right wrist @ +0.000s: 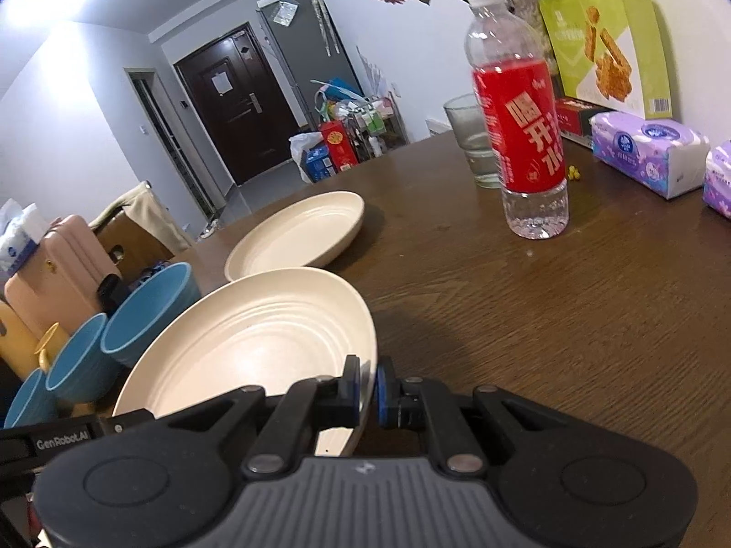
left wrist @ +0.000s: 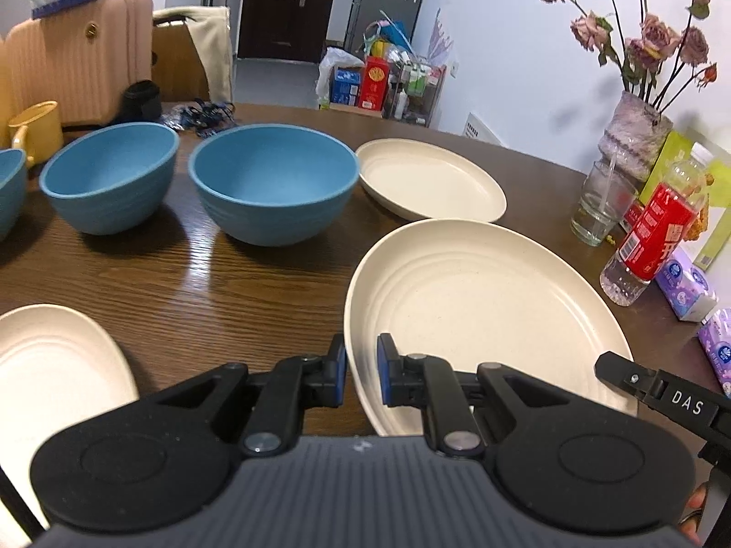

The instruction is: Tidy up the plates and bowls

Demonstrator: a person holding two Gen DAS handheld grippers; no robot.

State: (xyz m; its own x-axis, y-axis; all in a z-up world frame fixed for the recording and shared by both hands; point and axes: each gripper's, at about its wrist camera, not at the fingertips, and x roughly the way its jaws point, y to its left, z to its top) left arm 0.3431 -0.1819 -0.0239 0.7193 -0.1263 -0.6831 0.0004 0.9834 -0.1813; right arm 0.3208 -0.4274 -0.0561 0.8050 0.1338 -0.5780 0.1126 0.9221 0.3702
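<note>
On the dark brown wooden worktop, reading from the left in the left wrist view, a cream ridged plastic plate lies at the near left edge. Behind it sits a blue bowl cut by the frame, then a second round blue bowl, then a third blue bowl, all upright and standing apart from one another. Further right a cream oval plate rests flat at the back.

In front of it is the large cream round ridged plate, gripped on both sides. The left gripper has its jaws straddling the plate's near left rim, closed onto it or very nearly so. The right gripper pinches the plate's right rim between its jaws (the same plate looks tilted in the right wrist view, its right edge raised).

Rightmost stand a clear drinking glass, a clear water bottle with a red label and a vase of dried pink roses.
</note>
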